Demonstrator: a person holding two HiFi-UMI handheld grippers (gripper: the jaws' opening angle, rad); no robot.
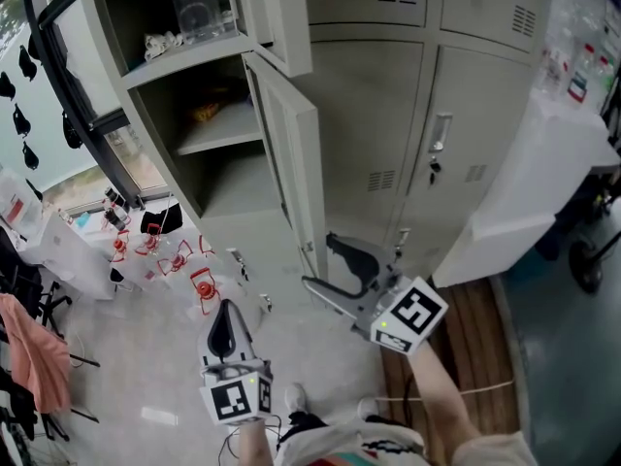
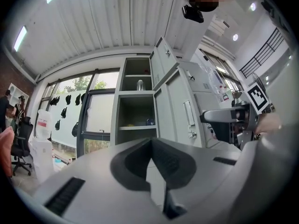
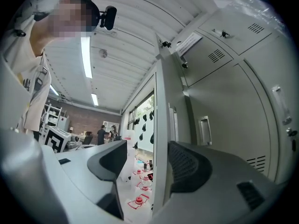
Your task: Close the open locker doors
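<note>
Two grey locker doors stand open at the left column: the upper door (image 1: 281, 17) and the lower door (image 1: 291, 153). My right gripper (image 1: 320, 260) is open at the lower door's bottom corner. In the right gripper view the door's thin edge (image 3: 161, 125) runs up between the jaws of the right gripper (image 3: 147, 164), with a gap on the left side. My left gripper (image 1: 225, 309) is shut on nothing, low over the floor and apart from the lockers. The left gripper view looks past the left gripper (image 2: 158, 167) at both open doors (image 2: 180, 111) and the shelves.
Closed lockers (image 1: 388, 115) fill the wall right of the open ones. Several red-and-white bottles (image 1: 199, 284) stand on the floor by the window. A white covered bulk (image 1: 524, 192) sits at the right. A pink cloth (image 1: 34, 348) hangs at the left. People stand far off (image 3: 102, 134).
</note>
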